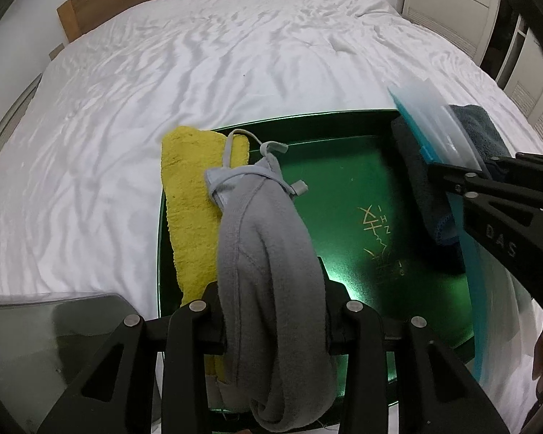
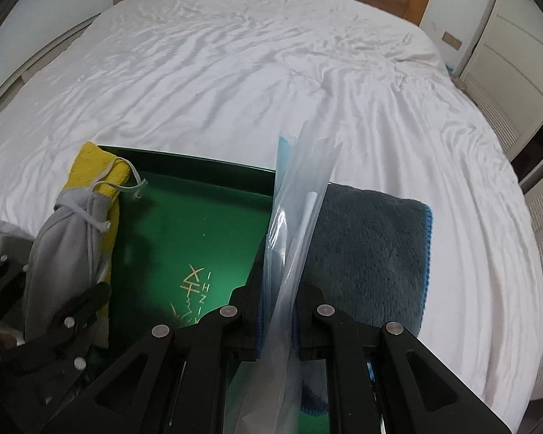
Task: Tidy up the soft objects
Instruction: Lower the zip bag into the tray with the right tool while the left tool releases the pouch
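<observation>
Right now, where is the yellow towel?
The yellow towel lies along the green tray's left edge in both views, partly under the grey garment.

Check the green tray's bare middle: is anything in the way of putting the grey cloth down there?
Nothing visible. The grey cloth hangs over the tray; its bare middle lies between the yellow towel and dark towel.

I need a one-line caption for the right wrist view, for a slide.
Right tongs pinch a clear plastic bag over a green tray on a white bed.
</observation>
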Demonstrator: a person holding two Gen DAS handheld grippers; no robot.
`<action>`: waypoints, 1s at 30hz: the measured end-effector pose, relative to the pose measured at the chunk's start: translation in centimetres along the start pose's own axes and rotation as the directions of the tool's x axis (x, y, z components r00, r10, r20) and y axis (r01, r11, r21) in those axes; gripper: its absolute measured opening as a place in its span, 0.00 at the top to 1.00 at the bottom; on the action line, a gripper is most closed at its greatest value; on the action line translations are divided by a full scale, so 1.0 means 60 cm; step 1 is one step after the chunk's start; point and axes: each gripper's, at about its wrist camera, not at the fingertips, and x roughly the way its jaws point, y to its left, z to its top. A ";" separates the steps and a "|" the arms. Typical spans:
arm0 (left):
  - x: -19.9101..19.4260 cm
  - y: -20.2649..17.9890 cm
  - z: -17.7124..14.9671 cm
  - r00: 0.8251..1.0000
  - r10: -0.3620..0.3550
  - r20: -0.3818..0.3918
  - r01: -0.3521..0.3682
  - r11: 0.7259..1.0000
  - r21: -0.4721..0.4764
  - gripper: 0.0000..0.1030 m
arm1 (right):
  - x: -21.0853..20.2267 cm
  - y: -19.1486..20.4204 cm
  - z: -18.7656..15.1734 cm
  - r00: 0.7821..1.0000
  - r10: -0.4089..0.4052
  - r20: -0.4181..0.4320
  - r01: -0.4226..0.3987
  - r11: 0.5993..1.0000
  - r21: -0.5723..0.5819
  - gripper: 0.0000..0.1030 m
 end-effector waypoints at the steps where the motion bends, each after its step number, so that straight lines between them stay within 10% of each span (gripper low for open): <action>1: 0.001 -0.001 -0.001 1.000 -0.001 -0.004 0.001 1.000 0.004 0.68 | 0.003 -0.001 -0.005 1.000 0.003 -0.011 -0.003 1.000 0.005 0.86; 16: -0.023 0.000 0.003 0.999 -0.031 0.033 0.031 0.999 0.012 0.57 | -0.026 -0.004 -0.007 1.000 0.010 -0.011 -0.010 1.000 0.006 0.33; 30: -0.118 0.002 0.006 0.988 -0.052 0.144 0.052 0.999 0.005 0.55 | -0.083 -0.015 -0.014 0.994 0.112 -0.020 -0.111 0.993 0.031 0.30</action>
